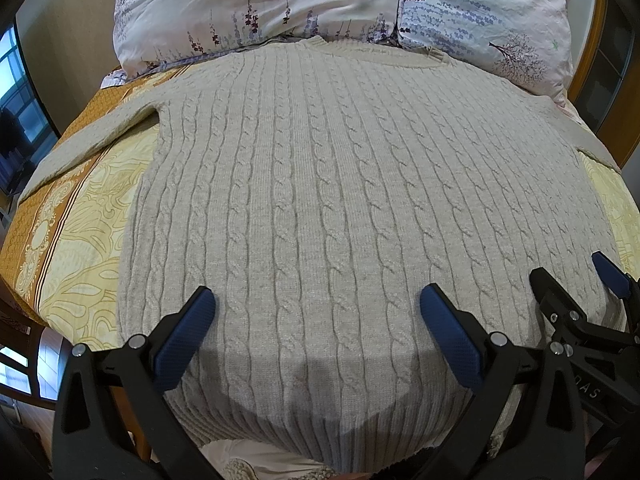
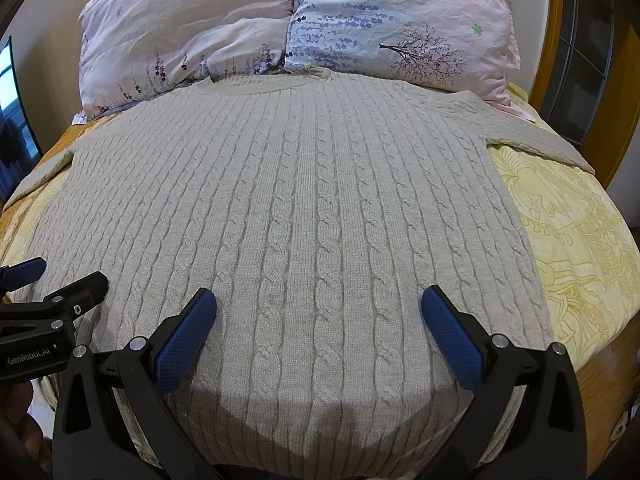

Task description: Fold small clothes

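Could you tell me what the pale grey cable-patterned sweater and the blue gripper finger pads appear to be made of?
The pale grey cable-patterned sweater looks like a soft wool or acrylic knit: raised twisted cables, ribbed hem, matte fuzzy surface. The blue gripper finger pads look like rubber or soft plastic, matte, with a fine dotted grip texture; the exact material is uncertain.

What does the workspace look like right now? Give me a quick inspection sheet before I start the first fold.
Surface: bed with a yellow patterned cover, orange band along the left side.
Job's things: grey cable-knit sweater spread flat, neck toward the pillows, both sleeves out to the sides, not yet folded.
Clutter: two floral pillows at the head of the bed, touching the collar.
Grippers: left gripper and right gripper both open, above the hem end, holding nothing.
Cables: nothing seen.
Surroundings: window at left, wooden frame at right.
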Demonstrator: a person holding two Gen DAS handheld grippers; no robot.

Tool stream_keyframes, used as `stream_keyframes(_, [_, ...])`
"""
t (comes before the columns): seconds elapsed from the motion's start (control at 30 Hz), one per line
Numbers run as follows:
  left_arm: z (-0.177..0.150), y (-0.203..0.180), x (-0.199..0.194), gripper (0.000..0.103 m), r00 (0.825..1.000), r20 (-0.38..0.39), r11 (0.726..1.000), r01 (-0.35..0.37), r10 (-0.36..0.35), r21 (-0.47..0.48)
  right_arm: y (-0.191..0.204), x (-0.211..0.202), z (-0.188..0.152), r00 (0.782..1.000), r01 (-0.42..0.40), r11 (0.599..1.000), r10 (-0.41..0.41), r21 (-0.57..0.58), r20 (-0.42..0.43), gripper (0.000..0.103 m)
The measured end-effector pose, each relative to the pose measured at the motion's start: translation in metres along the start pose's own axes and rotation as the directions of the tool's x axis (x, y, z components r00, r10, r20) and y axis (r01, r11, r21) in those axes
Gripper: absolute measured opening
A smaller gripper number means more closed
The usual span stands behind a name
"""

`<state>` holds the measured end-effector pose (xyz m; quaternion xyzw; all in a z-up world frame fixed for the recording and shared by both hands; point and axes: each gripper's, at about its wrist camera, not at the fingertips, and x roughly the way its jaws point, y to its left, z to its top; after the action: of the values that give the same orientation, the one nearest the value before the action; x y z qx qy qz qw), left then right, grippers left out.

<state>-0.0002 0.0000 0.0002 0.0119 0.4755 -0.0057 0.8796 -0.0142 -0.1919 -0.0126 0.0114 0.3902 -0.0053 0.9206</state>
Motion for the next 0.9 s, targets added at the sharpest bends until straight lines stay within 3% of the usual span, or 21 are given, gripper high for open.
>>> stream_keyframes(0.33, [0.001,-0.002,0.002,0.101,1.000,-0.012,1.000,0.002,-0.002,0.007,0.002,0.003,-0.002,1.000,-0.025,0.999,0.025,-0.026,-0.018,0.102])
stream_keyframes(0.73, [0.009,-0.002,0.003,0.101,1.000,-0.007,0.998,-0.003,0.003,0.070,-0.010,0.006,0.007,0.988,-0.145,0.979,0.136,-0.144,-0.072,0.102])
stream_keyframes(0.9, [0.023,-0.004,0.003,0.101,0.999,0.029,0.991,-0.023,0.020,0.129,-0.042,0.007,0.034,0.984,-0.169,0.985,0.167,-0.030,-0.066,0.102])
